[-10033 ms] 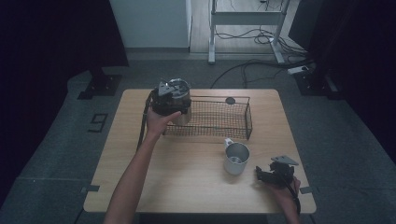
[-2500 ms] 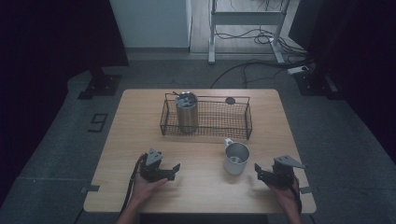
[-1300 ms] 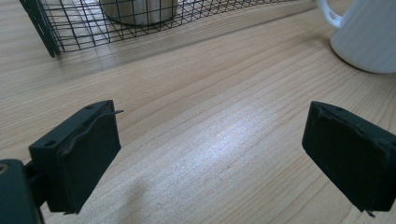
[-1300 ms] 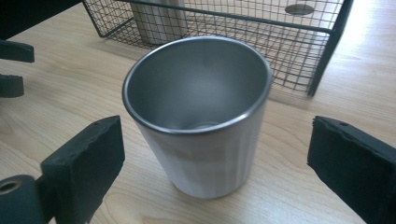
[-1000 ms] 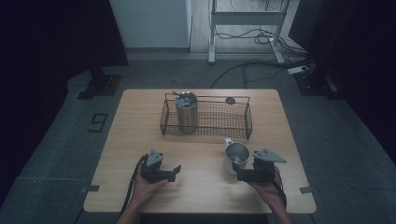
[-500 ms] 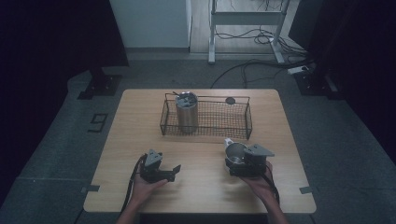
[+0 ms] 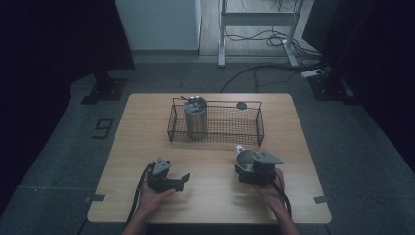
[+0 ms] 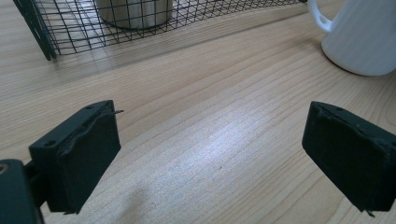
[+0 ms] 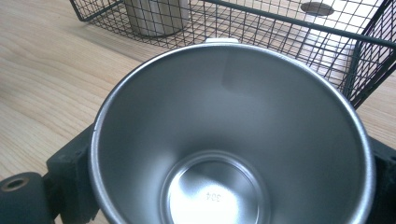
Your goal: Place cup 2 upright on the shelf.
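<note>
White steel-lined mug [image 7: 246, 157] stands upright just before the wire basket [image 7: 215, 128].

White mug [image 8: 362, 35] with steel inside; black mesh basket [image 7: 230, 125].

mugs: 1 [image 7: 244, 157] | tumblers: 1 [image 7: 195, 117] | wire baskets: 1 [image 7: 257, 128] | hand-held grippers: 2 [image 7: 185, 178] [image 7: 240, 172]

Cut off at the upper edge of the left gripper view: top of the white mug [image 8: 362, 35], plus most of the tumbler [image 8: 135, 11] inside the wire basket [image 8: 70, 28]. In the right gripper view, mug's near rim lost below the frame; jaws mostly hidden behind the steel wall. Contents atop the tumbler too small to identify from above.
</note>
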A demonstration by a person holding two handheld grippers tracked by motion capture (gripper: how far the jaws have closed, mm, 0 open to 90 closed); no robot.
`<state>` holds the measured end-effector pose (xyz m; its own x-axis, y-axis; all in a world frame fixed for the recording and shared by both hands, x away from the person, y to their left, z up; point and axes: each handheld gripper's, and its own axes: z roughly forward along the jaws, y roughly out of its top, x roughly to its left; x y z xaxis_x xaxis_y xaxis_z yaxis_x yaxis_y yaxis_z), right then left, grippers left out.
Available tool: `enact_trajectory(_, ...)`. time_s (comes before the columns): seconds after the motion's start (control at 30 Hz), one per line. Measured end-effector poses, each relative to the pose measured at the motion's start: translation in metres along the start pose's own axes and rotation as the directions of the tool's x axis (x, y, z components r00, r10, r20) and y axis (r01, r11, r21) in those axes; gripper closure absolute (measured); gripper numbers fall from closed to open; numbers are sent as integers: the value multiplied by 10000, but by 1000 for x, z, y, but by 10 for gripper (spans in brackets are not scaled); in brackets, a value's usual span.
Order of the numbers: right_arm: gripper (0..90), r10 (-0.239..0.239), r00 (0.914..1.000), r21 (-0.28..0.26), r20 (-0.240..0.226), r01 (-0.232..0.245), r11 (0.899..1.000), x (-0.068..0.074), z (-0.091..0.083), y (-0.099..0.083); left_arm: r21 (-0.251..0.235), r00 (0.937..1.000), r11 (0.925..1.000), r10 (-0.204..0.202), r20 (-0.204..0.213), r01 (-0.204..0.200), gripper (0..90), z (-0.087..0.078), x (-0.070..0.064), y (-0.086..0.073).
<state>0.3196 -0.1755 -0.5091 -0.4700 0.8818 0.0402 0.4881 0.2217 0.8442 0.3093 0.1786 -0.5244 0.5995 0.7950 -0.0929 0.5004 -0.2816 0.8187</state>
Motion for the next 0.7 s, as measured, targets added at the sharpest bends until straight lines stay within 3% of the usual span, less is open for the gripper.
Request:
enact_trajectory(0.27, 65, 88, 9998, -110, -182, -90, 9999, -5, -3, 0, -3, 10000, 10000, 29, -3, -29, 41, 0, 0, 0)
enact_trajectory(0.53, 65, 143, 9955, -661, -932, -206, 9976, -15, -24, 10, 16, 10000, 10000, 46, -16, -46, 42, 0, 0, 0)
enact_trajectory(0.7, 65, 3, 9948, -964, -1020, -102, 9953, -14, -35, 16, 45, 10000, 10000, 46, -6, -46, 43, 1, -1, -1)
